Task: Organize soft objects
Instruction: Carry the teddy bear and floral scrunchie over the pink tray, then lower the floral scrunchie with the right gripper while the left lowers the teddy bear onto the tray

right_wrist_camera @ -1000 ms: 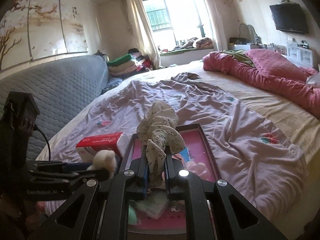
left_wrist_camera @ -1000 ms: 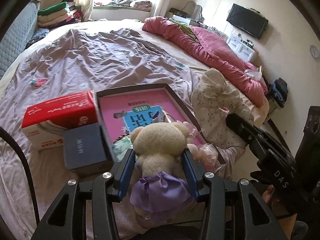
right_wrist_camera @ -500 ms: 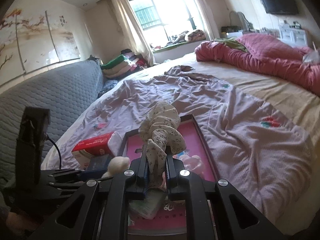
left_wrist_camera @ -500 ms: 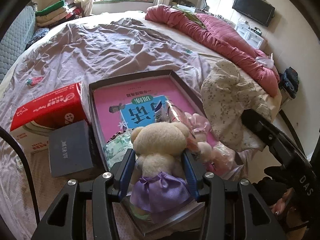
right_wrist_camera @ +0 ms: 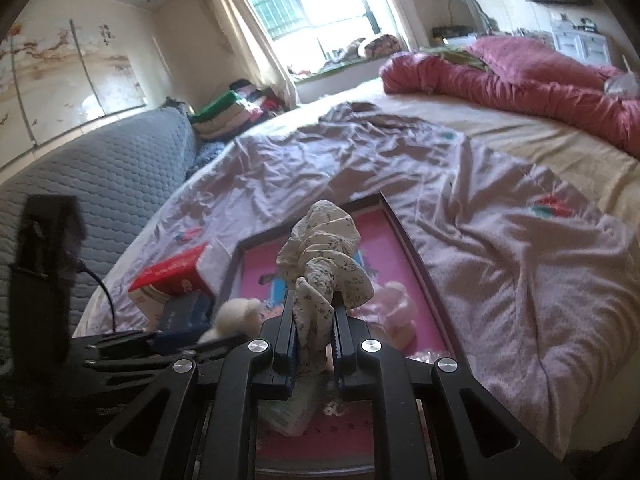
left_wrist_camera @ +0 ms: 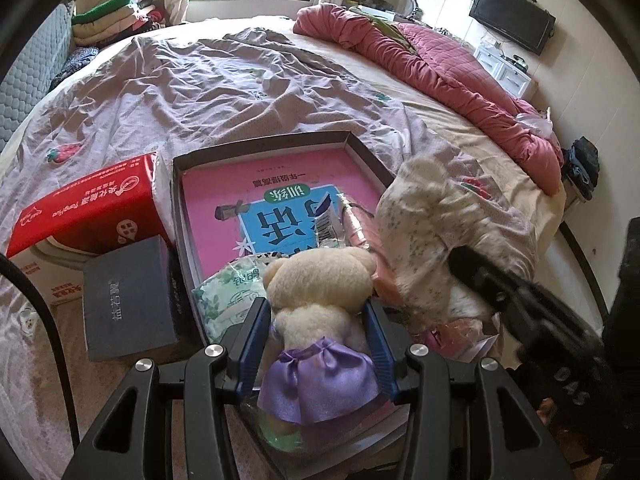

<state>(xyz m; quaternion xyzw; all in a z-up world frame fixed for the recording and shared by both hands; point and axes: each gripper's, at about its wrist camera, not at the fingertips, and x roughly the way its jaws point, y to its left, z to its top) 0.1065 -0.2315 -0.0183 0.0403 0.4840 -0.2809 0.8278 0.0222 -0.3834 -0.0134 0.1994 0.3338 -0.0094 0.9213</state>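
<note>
A cream teddy bear (left_wrist_camera: 320, 280) in a purple satin skirt sits between the blue pads of my left gripper (left_wrist_camera: 314, 308), which is shut on its body. It hangs low over the near end of a dark shallow tray (left_wrist_camera: 260, 146) that holds a pink book. My right gripper (right_wrist_camera: 314, 308) is shut on a bunched floral cloth (right_wrist_camera: 324, 240), which stands up from the jaws over the tray (right_wrist_camera: 404, 240). In the left wrist view the floral cloth (left_wrist_camera: 432, 216) hangs at the tray's right edge. The bear (right_wrist_camera: 236, 312) shows at the lower left of the right wrist view.
A red tissue box (left_wrist_camera: 88, 208) and a dark blue box (left_wrist_camera: 128, 292) lie left of the tray. A green-patterned tissue pack (left_wrist_camera: 228, 292) and pink plastic-wrapped items lie inside it. A crumpled mauve sheet (left_wrist_camera: 200, 80) covers the bed, with a pink quilt (left_wrist_camera: 440, 60) at far right.
Both grippers have come down toward the tray, each keeping its hold. The floral cloth now hangs lower, at the tray's right edge, and the bear is just above the tray's contents.
</note>
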